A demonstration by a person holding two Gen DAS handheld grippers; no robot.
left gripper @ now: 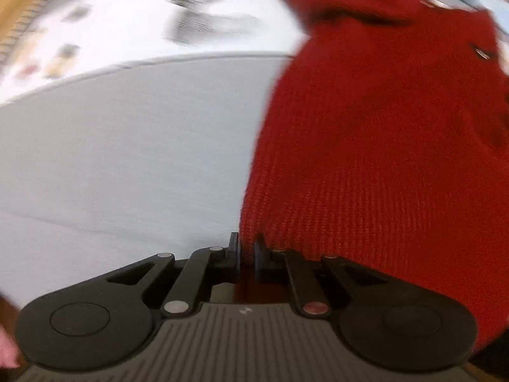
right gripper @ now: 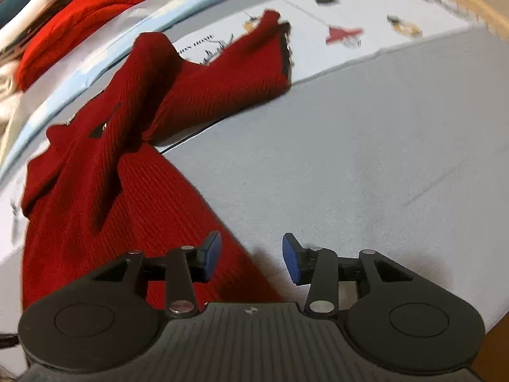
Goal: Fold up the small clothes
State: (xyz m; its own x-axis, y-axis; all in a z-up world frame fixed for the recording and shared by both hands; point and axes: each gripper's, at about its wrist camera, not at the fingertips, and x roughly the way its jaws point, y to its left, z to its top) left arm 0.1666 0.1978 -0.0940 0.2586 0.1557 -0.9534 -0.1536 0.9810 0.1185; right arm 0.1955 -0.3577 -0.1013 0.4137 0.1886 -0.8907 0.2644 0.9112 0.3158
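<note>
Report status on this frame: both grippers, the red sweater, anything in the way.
Left gripper shut on red sweater hem. Right gripper open over sweater's edge, nothing gripped. Sleeves crossed, unfolded. Grey sheet bare alongside.

My left gripper [left gripper: 246, 254]: matte black linkage arms, silver pivot pins, ribbed grey housing with a small round emblem, dark pads. My right gripper [right gripper: 251, 254]: same black build, silver pins, blue pads [right gripper: 212, 248] on its fingers.
</note>
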